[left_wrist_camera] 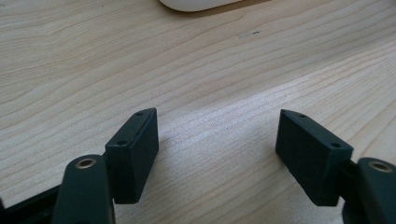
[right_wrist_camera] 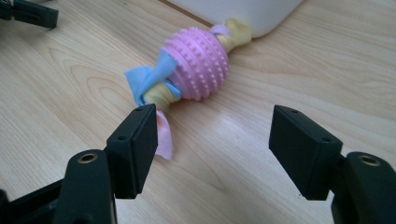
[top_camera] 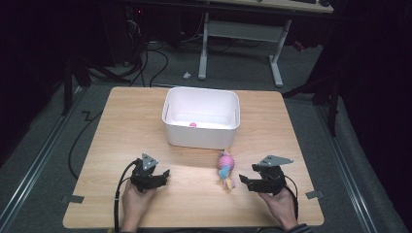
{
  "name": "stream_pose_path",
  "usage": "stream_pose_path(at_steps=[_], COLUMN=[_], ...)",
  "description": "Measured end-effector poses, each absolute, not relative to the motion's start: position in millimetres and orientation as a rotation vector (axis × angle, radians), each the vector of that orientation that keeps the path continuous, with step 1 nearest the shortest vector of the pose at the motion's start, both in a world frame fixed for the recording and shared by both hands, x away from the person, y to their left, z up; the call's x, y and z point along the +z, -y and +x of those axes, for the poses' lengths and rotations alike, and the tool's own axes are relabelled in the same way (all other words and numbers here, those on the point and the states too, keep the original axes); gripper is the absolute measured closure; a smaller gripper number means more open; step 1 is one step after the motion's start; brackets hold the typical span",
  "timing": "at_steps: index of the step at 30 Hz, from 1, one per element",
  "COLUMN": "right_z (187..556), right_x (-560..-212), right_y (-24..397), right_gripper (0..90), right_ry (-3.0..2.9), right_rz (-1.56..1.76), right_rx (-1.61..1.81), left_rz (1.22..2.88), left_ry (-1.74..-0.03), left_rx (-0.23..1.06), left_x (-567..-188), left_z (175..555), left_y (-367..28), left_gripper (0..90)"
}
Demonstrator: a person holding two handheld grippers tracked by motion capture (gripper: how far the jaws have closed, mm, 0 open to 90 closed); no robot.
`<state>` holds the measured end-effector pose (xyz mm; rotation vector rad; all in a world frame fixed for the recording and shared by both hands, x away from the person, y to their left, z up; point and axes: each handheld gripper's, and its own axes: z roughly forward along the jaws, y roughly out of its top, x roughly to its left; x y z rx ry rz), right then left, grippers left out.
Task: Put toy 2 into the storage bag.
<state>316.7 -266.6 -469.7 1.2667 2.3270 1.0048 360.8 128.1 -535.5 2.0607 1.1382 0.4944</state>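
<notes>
Dim room, wooden table (top_camera: pixel 121 126). Lying near the front edge, right of centre, just before the white bin (top_camera: pixel 201 117): knobbly pink toy (right_wrist_camera: pixel 198 63). Hovering beside it, right gripper (right_wrist_camera: pixel 212 149) gaping, empty. Left gripper (left_wrist_camera: pixel 217 156) idling, likewise gaping. Judging: approaching; needing advance, then closing.

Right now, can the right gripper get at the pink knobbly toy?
Probably yes. The right gripper has open jaws aimed at the pink knobbly toy, with bare table between. The white bin touches the toy's far end only.
</notes>
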Motion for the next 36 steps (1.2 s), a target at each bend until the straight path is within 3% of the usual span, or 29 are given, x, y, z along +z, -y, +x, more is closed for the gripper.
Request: stream_pose_path(at_steps=[18, 36], right_z=[354.9, 384.9], right_x=[-460.1, -476.0], right_y=[224.8, 200.0], right_gripper=[26.6, 24.1], right_ry=[-2.452, -2.503], right_rz=[1.229, 1.282], right_rx=[0.872, 0.737], left_rz=[2.063, 2.064], left_ry=[-1.136, -1.134], left_rx=[0.493, 0.491], left_x=[-535.4, -535.4], left_z=[360.8, 360.8], left_y=[-128.1, -128.0], left_gripper=[29.8, 29.4])
